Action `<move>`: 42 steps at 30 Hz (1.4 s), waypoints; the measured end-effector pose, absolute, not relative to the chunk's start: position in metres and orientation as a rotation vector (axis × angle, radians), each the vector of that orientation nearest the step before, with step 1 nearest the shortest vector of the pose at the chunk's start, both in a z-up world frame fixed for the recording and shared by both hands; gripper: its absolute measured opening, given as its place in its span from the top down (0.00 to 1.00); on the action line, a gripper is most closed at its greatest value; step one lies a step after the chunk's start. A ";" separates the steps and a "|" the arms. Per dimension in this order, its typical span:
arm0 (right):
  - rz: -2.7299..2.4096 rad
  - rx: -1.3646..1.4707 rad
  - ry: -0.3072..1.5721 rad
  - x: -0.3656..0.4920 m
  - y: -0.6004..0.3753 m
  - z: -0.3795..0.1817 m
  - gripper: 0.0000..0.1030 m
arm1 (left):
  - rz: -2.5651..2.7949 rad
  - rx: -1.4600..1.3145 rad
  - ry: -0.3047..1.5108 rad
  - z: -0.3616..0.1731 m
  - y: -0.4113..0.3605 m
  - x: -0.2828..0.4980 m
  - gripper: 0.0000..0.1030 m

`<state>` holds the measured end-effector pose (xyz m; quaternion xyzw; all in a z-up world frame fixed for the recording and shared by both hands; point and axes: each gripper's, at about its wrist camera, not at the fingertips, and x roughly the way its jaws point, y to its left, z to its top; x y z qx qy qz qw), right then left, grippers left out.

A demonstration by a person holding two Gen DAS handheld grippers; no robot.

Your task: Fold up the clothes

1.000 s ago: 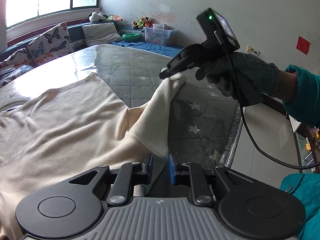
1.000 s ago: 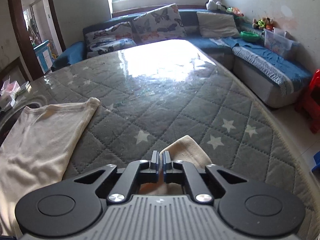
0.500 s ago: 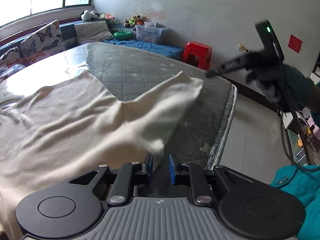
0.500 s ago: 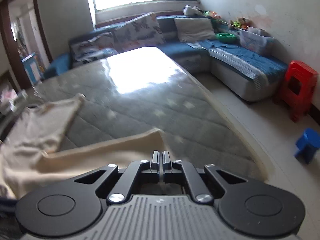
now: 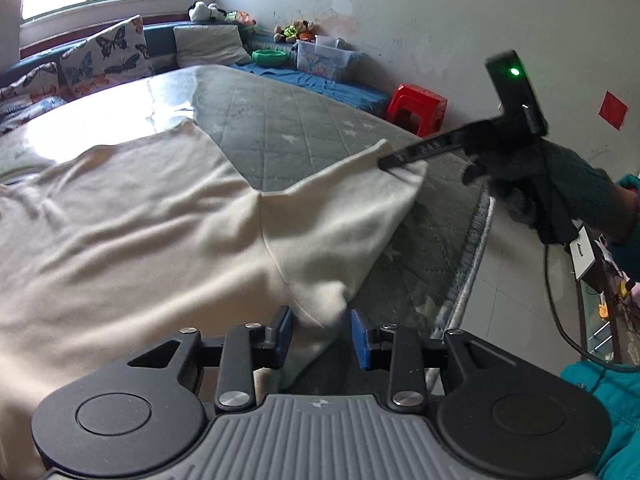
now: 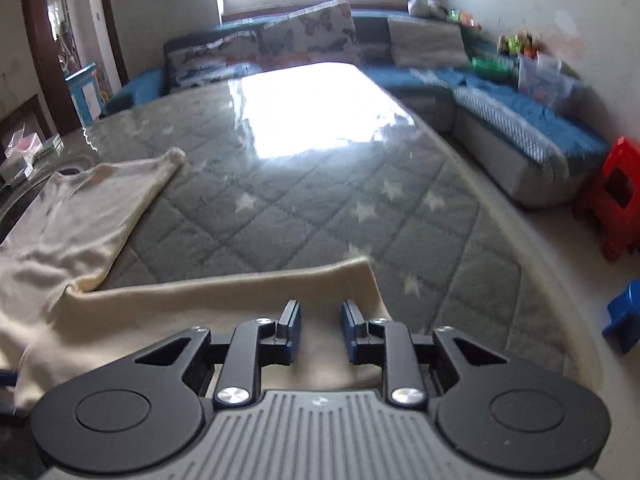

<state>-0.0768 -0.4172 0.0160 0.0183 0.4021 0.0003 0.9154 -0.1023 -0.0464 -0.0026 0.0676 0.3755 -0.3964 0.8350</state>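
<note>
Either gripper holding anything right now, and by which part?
Nothing is held. Both jaws have just been opening: the left gripper stands open around the cream knit garment's sleeve hem, and the right gripper is open over the sleeve cuff.

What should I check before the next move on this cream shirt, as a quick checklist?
1. Left tool released: ok, jaws have just been opening, sleeve hem lies between the pads unpinched.
2. Right tool released: ok, jaws have just been opening over the cuff.
3. Sleeve spread straight toward the mattress edge: ok.
4. Cream shirt body smooth: not ok, ripples run across it.
5. Far sleeve laid flat: cannot tell, its end looks rolled.
</note>
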 end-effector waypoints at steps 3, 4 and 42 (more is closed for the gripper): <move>-0.008 0.006 0.821 -0.059 -0.413 0.014 0.77 | -0.853 0.133 0.803 -0.002 -0.052 -0.100 0.63; -0.010 -0.005 0.818 -0.052 -0.412 0.013 0.77 | -0.858 0.120 0.808 -0.003 -0.055 -0.099 0.63; 0.329 -0.062 0.875 0.119 -0.275 0.016 0.86 | -0.046 -0.068 0.859 -0.001 0.098 0.126 0.61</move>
